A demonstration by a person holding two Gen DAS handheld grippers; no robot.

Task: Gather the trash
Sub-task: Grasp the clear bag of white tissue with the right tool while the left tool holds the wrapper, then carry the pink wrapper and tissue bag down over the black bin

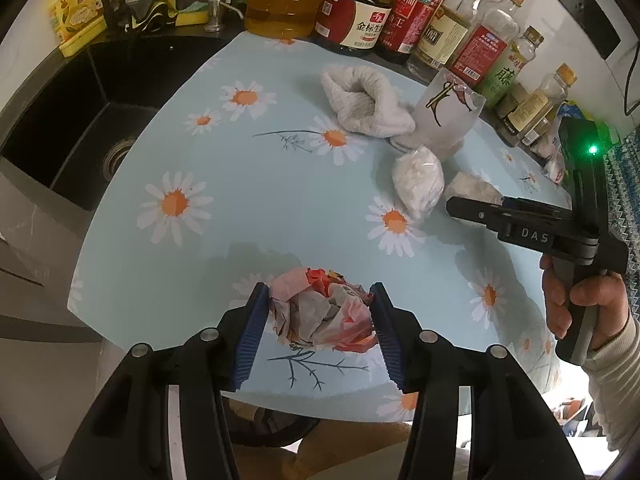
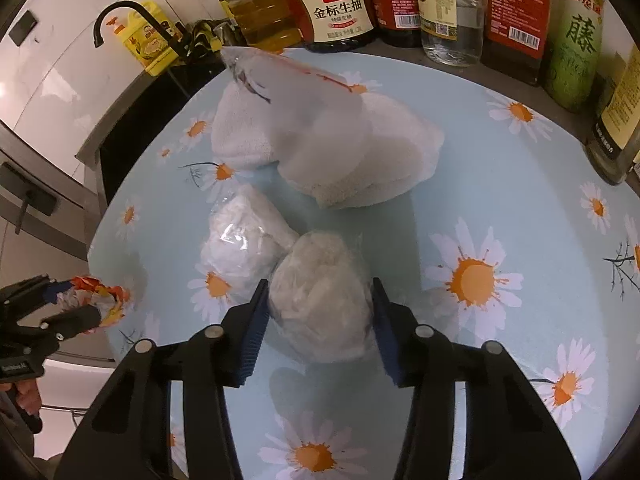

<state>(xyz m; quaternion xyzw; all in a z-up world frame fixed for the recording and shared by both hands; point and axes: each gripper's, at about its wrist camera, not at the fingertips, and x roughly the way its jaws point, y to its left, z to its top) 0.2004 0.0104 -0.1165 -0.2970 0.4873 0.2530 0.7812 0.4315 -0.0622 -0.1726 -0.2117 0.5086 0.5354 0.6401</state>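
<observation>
Two grippers worked over the daisy-print blue tablecloth [image 1: 256,200]. Left gripper [image 1: 319,322] clamped the crumpled red-and-white paper wad [image 1: 322,312] at the near edge. Right gripper [image 2: 318,312] straddled a greyish plastic-wrapped lump [image 2: 320,300]; contact unclear. White wrapped bundle [image 2: 244,240] at 11 o'clock, folded towel [image 2: 320,148] beyond.

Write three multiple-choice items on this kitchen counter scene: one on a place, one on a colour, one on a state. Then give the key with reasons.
1. Where is the sink?
A. left of the floral mat
B. right of it
C. under the towel

2. The mat's background colour?
A. red
B. pale blue
C. black

3. The left gripper?
A. wide open, nothing between
B. out of view
C. closed around a crumpled wrapper

Key: A, basin borders the mat's left edge; B, blue shows between the daisies; C, both jaws press the wad's sides.
</observation>
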